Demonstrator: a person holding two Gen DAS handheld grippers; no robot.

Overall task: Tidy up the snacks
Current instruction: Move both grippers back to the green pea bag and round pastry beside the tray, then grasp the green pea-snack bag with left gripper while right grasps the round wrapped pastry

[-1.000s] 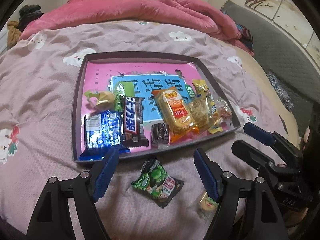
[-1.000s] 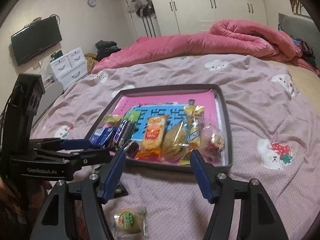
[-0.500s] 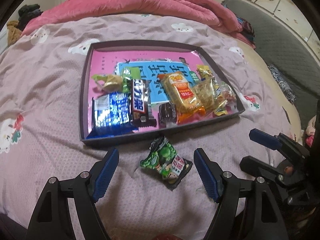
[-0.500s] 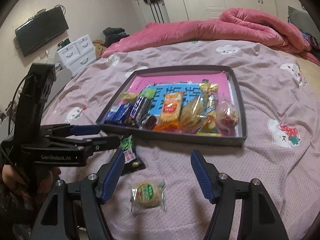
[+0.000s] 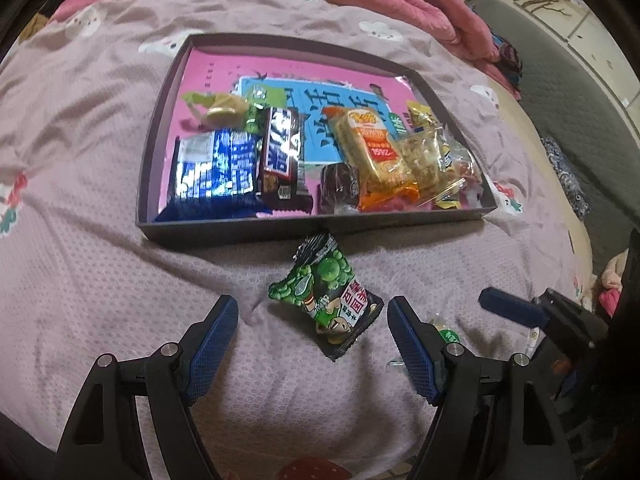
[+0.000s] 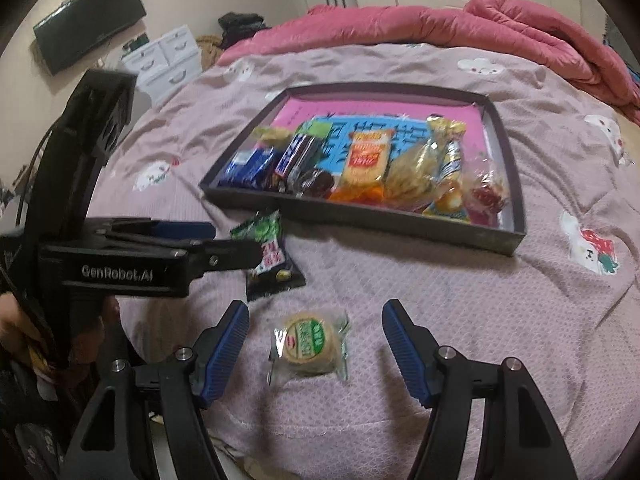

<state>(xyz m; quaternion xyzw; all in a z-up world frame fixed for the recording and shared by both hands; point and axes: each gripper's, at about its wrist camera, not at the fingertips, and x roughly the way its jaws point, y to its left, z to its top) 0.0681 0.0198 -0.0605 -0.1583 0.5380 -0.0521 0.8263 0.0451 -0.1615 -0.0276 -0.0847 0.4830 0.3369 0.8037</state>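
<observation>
Both grippers lowered onto last two loose snacks; nothing gripped yet.

Since a sec ago: left gripper (image 5: 312,330) dropped closer & now brackets green pea packet (image 5: 326,300) on the bed (image 5: 100,280), just in front of tray (image 5: 240,226) near wall; jaws wide, same gap as before, pads clear of packet both sides. Right gripper (image 6: 314,338) swung down & over round wrapped biscuit (image 6: 308,344), previously at frame bottom, now centred betw. jaws; jaws approx. mid-open, gap barely changed, not touching wrapper. Tray already holds rest: blue pack (image 5: 214,170), choc bar (image 5: 280,152), orange crackers (image 5: 372,148) etc., lined along near edge. Prob. means pre-grasp on both: next = close on each, lift over wall into tray. Risk: thin wrappers slipping, soft bedding giving under the push.
</observation>
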